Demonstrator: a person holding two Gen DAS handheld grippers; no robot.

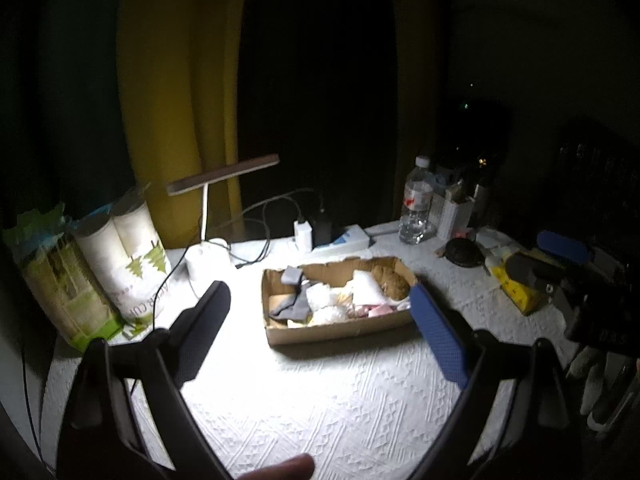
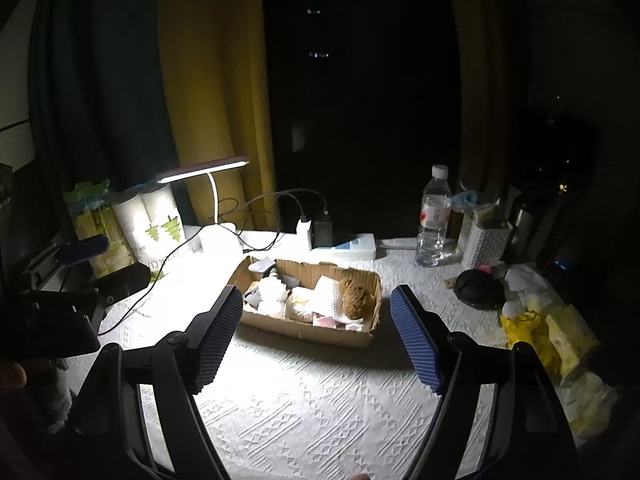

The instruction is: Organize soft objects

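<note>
A shallow cardboard box [image 1: 340,330] [image 2: 304,330] sits mid-table on the white textured cloth. It holds soft things: grey socks [image 1: 294,306], white cloths [image 1: 366,288] [image 2: 276,290], pink pieces [image 1: 374,310] and a brown plush toy [image 1: 394,282] [image 2: 356,296]. My left gripper [image 1: 320,300] is open and empty, hovering in front of the box. My right gripper [image 2: 316,304] is open and empty, also in front of the box. The right gripper shows at the right edge of the left wrist view [image 1: 560,256]; the left gripper shows at the left edge of the right wrist view [image 2: 100,264].
A lit desk lamp [image 1: 212,216] [image 2: 208,184], paper-cup packs [image 1: 132,252] [image 2: 148,224], power strip with chargers [image 1: 340,236] [image 2: 344,246], water bottle [image 1: 418,204] [image 2: 434,216], black round case [image 1: 464,252] [image 2: 478,286], yellow packet [image 1: 516,288] [image 2: 532,328]. Cables trail left of the box.
</note>
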